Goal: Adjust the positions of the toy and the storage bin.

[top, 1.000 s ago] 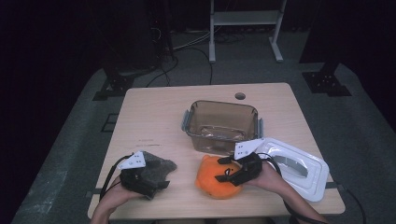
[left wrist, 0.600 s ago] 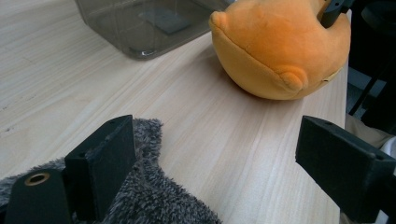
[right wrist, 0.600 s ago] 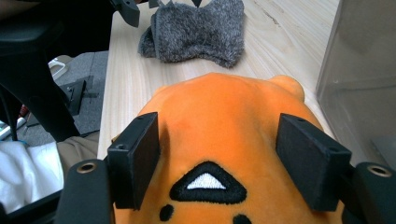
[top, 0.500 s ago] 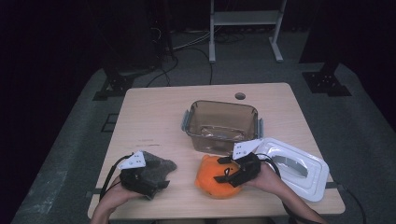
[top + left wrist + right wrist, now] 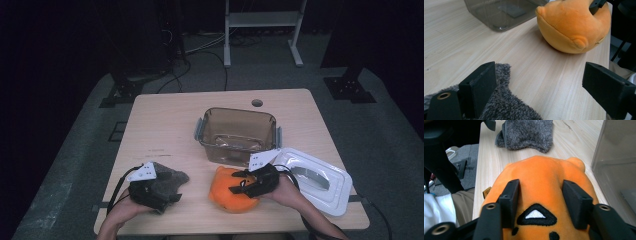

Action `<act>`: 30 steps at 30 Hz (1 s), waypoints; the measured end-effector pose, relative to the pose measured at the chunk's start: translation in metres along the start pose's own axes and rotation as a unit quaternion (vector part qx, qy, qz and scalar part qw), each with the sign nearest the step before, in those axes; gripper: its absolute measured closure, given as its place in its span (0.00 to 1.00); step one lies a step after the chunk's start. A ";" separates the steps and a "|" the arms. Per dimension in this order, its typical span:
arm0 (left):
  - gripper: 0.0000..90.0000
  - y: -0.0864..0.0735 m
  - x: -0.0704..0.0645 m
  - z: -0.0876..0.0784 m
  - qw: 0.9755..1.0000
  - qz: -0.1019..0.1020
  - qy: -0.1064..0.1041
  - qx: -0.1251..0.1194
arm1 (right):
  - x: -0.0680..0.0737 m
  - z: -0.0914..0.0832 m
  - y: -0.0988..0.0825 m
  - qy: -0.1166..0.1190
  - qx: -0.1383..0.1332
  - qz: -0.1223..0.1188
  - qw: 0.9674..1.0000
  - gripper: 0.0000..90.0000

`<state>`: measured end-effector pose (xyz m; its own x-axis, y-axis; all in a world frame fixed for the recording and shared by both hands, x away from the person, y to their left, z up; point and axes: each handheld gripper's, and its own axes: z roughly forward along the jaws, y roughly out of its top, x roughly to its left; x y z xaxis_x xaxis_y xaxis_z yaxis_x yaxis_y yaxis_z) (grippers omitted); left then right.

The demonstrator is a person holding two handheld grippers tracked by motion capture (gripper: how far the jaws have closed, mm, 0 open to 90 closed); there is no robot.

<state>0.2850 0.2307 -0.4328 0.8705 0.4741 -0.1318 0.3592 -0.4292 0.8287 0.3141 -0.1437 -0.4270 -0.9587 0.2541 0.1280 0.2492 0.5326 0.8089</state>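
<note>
Orange plush toy [image 5: 541, 192] faces up in right tool [image 5: 541, 202].

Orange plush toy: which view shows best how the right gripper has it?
Right gripper view: the right gripper has just been closing, jaws pinching the orange plush toy. High view: hand covers part of it. Left gripper view: its side.
</note>
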 end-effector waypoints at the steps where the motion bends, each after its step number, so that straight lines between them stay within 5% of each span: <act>1: 0.13 0.000 0.000 0.000 1.000 0.000 0.000 0.000 | 0.000 0.000 0.000 0.001 0.001 0.000 1.000 0.57; 12: 0.13 0.001 0.000 0.000 1.000 0.000 0.000 -0.003 | 0.003 -0.001 0.006 0.009 -0.007 0.002 1.000 0.73; 30: 0.13 0.000 0.001 -0.002 1.000 -0.001 0.001 -0.004 | 0.010 -0.009 0.027 0.042 -0.011 -0.015 0.999 0.78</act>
<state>0.2853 0.2330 -0.4312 0.8695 0.4762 -0.1316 0.3574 -0.4224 0.8330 0.3103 -0.1339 -0.3990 -0.9741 0.1687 0.1507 0.2179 0.5209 0.8253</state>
